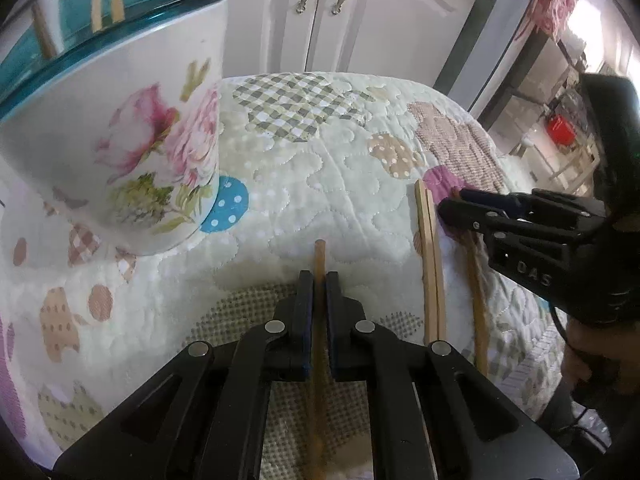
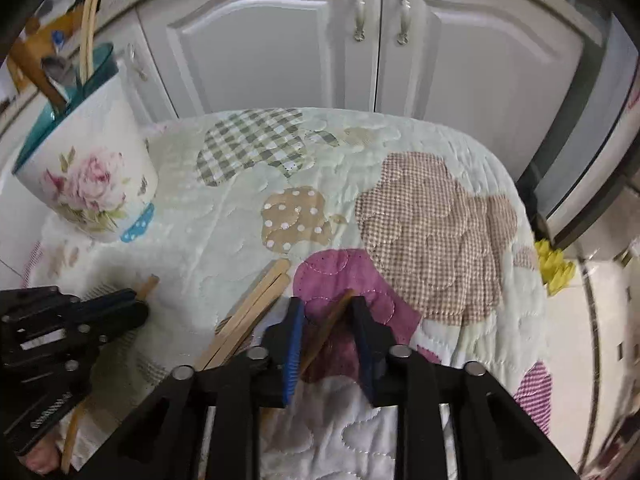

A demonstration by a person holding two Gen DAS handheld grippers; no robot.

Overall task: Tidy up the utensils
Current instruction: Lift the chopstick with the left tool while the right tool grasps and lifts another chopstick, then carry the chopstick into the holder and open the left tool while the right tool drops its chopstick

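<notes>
My left gripper is shut on a thin wooden stick that pokes out past its fingers; it also shows in the right wrist view. My right gripper is open around a brown wooden stick that lies on the quilt between its fingers. A pair of flat wooden sticks lies beside it, also seen in the left wrist view. A floral white holder with a teal rim stands at the left and holds several wooden utensils; it shows at the far left of the right wrist view.
A patchwork quilt covers the table. White cabinet doors stand behind the far edge. The right edge of the table drops off near a yellow object.
</notes>
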